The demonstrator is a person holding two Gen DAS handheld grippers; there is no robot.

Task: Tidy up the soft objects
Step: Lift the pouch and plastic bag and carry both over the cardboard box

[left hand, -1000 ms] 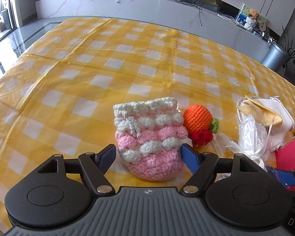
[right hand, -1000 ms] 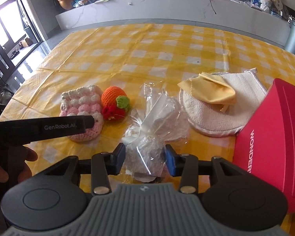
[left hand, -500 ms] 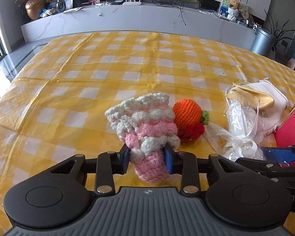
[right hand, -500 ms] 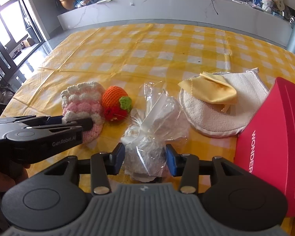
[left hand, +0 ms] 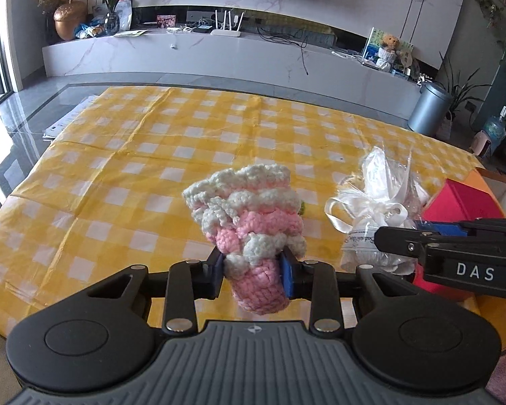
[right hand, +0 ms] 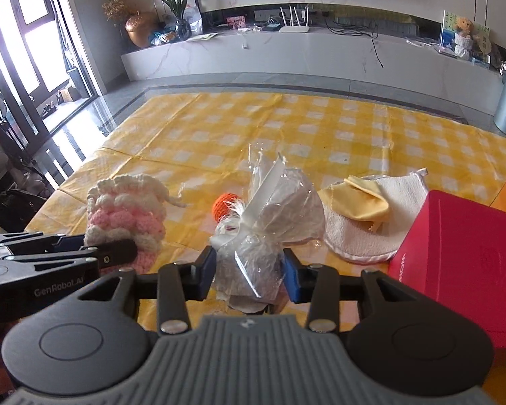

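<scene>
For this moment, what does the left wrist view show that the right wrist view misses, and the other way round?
Left wrist only: the left gripper seen head-on, pinching the pink and white crochet pouch near its base.

Right wrist only: the white terry pad with a yellow cloth on it, and most of the orange crochet toy.

Both: the pouch, the cellophane-wrapped bundle held by the right gripper, the red box, the yellow checked tablecloth.

Red box (right hand: 462,263), grey bin (left hand: 429,112)
</scene>
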